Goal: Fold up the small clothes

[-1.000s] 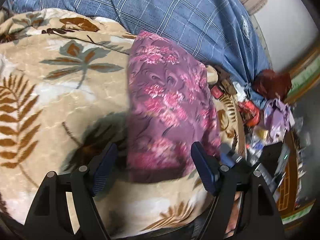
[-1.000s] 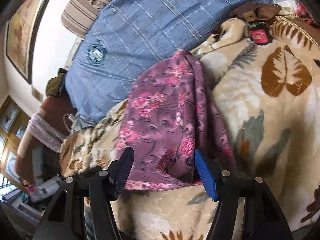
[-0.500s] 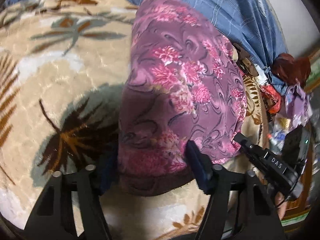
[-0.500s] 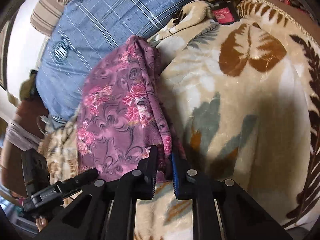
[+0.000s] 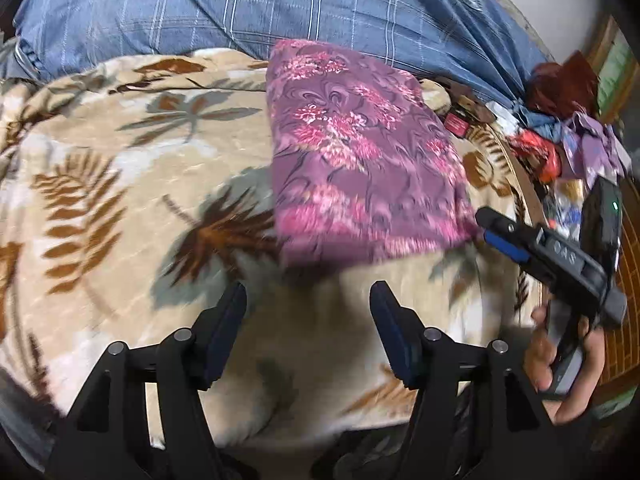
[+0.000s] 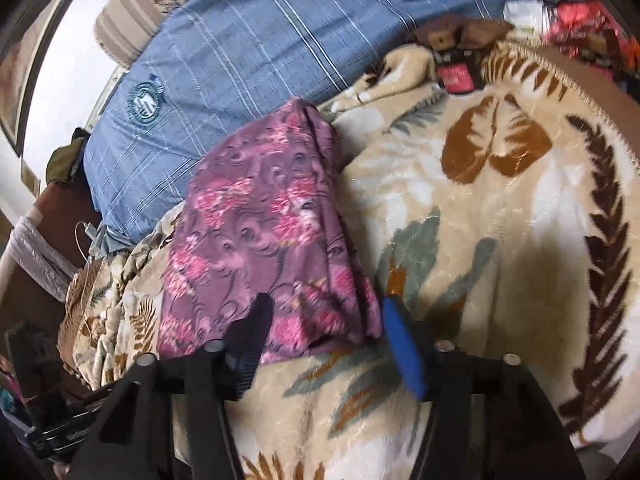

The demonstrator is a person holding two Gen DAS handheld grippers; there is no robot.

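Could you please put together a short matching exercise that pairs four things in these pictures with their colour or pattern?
Things:
1. folded garment
2. blanket
3. pillow
4. tag

Descriptions:
A. blue with pale check lines and a round crest
B. beige with brown and grey-green leaves
C. purple with pink flowers
D. pinkish red, small, at the far edge of the blanket

Pairs: 1-C, 2-B, 3-A, 4-D
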